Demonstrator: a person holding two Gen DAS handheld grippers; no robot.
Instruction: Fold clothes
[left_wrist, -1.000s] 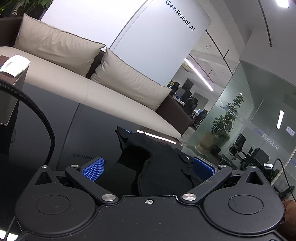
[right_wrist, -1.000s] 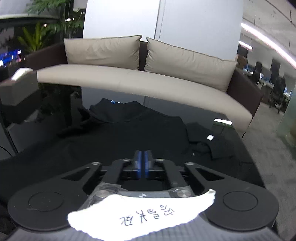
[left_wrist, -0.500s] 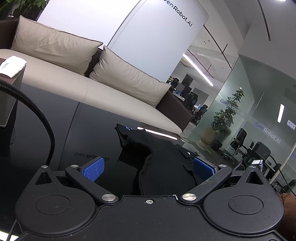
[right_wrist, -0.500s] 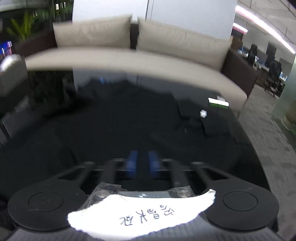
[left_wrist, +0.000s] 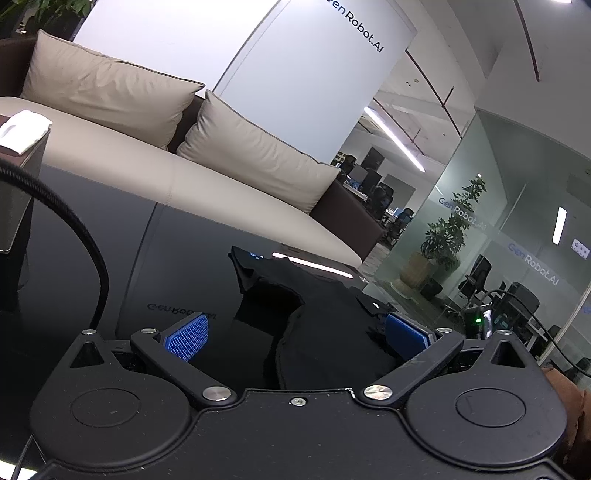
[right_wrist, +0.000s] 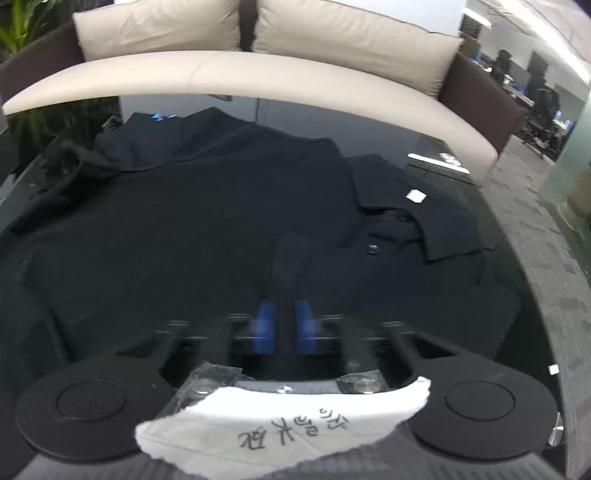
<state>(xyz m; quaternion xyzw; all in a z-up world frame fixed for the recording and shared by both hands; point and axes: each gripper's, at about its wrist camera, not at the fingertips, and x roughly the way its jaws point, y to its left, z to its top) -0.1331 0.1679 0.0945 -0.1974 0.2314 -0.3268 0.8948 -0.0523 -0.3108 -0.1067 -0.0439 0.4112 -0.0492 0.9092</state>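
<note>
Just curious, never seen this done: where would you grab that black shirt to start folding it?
Probably the shirt edge nearest the left gripper, coming in low from the front. The cloth humps up there between the open fingers, off the table; elsewhere it lies flat and is harder to pinch.

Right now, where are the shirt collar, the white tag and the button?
shirt collar (right_wrist: 448, 236), right wrist view, on the flat flap.
white tag (right_wrist: 415, 195), right wrist view, its middle.
button (right_wrist: 372, 249), right wrist view, its face.

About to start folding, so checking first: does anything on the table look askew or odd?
The black polo shirt lies crooked and unfolded: its far left edge is bunched and wrinkled, and the collar is skewed right. The right gripper is motion-blurred; the left gripper is open.
</note>
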